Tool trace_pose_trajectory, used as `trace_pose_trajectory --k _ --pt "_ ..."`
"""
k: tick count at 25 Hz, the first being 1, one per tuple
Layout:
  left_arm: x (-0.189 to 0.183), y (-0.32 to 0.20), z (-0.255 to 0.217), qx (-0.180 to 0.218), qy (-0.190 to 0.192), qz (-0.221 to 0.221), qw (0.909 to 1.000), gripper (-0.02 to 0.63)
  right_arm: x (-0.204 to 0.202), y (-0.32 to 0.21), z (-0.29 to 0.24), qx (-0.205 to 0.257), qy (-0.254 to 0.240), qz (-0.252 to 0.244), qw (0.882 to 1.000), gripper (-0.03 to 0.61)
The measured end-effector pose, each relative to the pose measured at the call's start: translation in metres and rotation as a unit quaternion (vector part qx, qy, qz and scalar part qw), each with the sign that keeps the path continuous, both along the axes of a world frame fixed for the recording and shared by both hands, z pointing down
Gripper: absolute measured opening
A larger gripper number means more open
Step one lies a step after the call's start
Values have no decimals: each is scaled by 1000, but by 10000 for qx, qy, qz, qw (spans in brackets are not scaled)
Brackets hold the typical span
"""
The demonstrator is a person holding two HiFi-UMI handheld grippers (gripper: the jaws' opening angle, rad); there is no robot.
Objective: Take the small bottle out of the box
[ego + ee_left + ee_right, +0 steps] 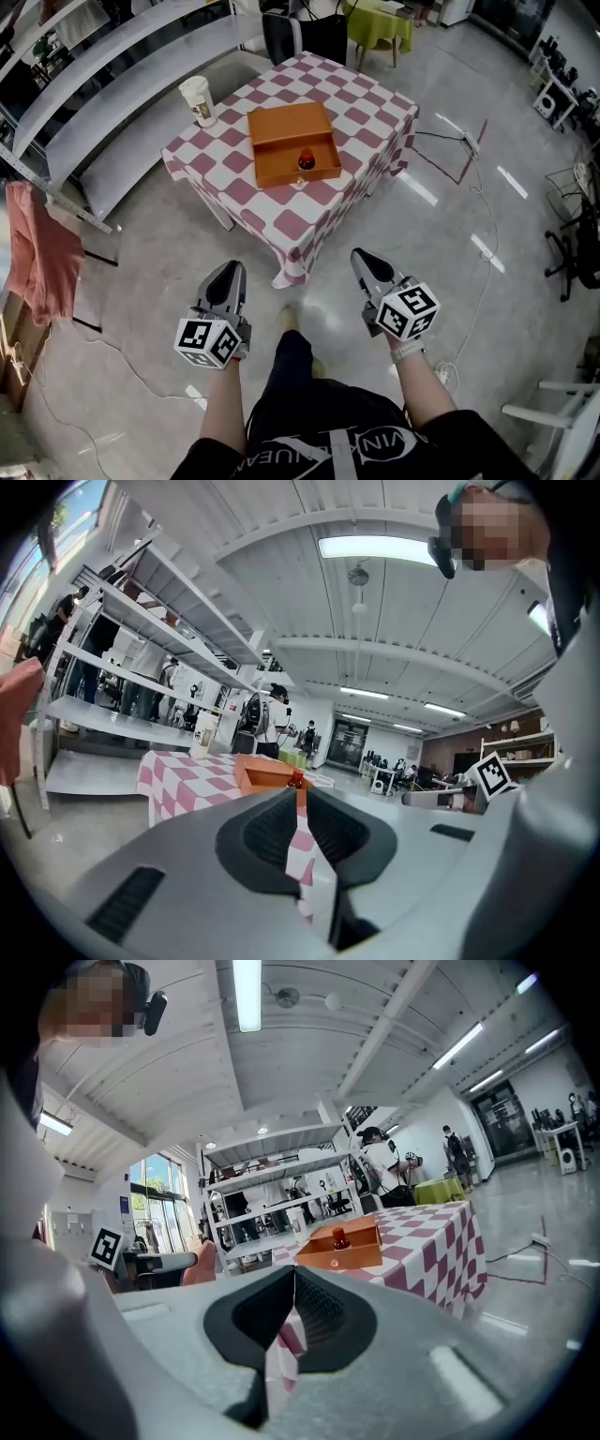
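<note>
Nearest, low in the head view, are the person's two forearms, each carrying a gripper over the bare grey floor [487, 216], both pointing toward the table and well short of it. Neither gripper holds anything.

- **small bottle** [306, 159]: it stands upright inside the orange box [281, 127], against the box's near wall and right of its middle. It is dark with a red cap. It also shows in the left gripper view [296, 780] and the right gripper view [340, 1238].
- **Box:** it is open-topped and lies near the middle of the table [366, 112], which is draped in a red-and-white checked cloth.
- **paper cup** [198, 100]: it stands at the table's far left corner, apart from the box.
- **left gripper** [228, 270]: in its own view [300, 797] the jaws are drawn together to a thin slit, with nothing between them.
- **right gripper** [364, 255]: its own view [293, 1274] shows the pads meeting at the tips, closed on nothing.
- **Surroundings:** grey shelving [112, 56] runs behind the table on the left. A pink cloth [33, 253] hangs at the left edge, and a green-covered table [380, 23] sits farther back.
</note>
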State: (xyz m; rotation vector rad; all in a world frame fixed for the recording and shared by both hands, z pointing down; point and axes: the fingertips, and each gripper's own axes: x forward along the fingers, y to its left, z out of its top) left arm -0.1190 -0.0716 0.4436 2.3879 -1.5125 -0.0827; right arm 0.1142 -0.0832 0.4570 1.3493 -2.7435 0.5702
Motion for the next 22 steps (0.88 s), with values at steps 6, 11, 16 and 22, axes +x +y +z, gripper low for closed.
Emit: trace_pose_trajectory --k 6,11,16,22 --pt "-1 -39 5 -104 32 84 9999 35 -4 -33 3 -36 70 50 10000 8" --pt "0 -72 8 -151 60 200 9997 35 -6 -59 8 -127 103 140 9998 8" --pt "4 -104 11 -177 55 397 9990 35 -11 -86 10 -162 183 203 9995 8" --pt "0 -143 11 -170 81 545 9983 35 -26 -117 9 -149 279 165 9994 8"
